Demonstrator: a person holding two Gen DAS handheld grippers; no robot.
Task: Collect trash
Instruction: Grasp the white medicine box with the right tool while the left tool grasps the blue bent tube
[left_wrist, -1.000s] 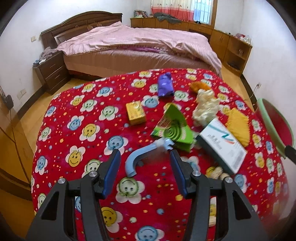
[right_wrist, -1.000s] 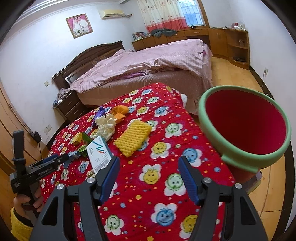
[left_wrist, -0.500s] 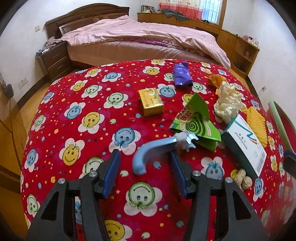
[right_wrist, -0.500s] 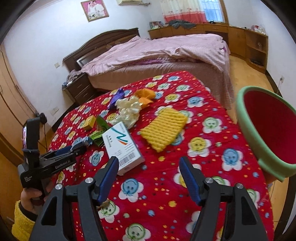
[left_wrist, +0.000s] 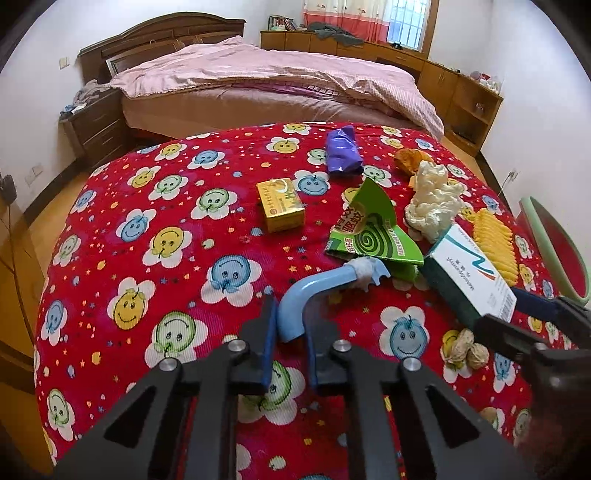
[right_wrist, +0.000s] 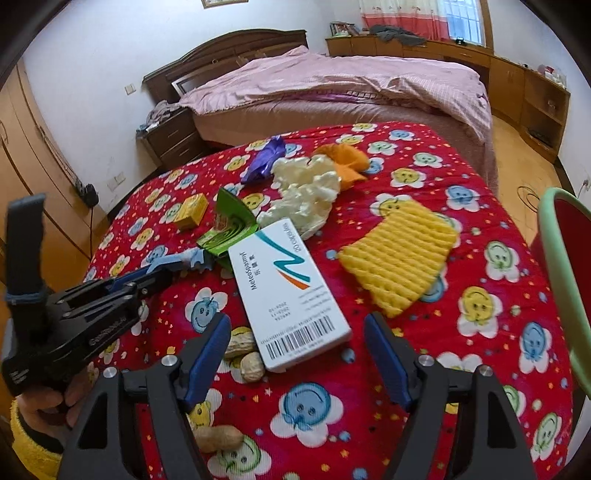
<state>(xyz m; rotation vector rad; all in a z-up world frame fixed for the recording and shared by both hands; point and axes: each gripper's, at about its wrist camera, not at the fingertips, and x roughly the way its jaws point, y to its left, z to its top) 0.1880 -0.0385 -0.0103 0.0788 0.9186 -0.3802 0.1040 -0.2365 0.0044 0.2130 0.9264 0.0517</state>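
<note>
Trash lies on a red smiley-flower tablecloth (left_wrist: 155, 236). My left gripper (left_wrist: 290, 325) is shut on the near end of a curved blue plastic handle (left_wrist: 314, 288), and the same grip shows in the right wrist view on the blue handle (right_wrist: 166, 260). My right gripper (right_wrist: 295, 332) hangs over the near end of a white medicine box (right_wrist: 288, 291). Its jaws are opening, the box end lies between them, and the pads stand clear of it. A green mosquito-coil carton (left_wrist: 373, 236) lies just beyond the handle.
A yellow small box (left_wrist: 280, 208), purple wrapper (left_wrist: 343, 149), white crumpled wad (left_wrist: 432, 203), orange wrapper (left_wrist: 410, 158), yellow foam net (right_wrist: 402, 254) and peanuts (right_wrist: 251, 362) lie around. A red bin with a green rim (right_wrist: 561, 280) stands off the table's right edge. A bed (left_wrist: 258, 81) is behind.
The left gripper's jaws have closed on the blue handle. The right gripper has swung left and down from near the bin to over the white box, its jaws a little wider.
</note>
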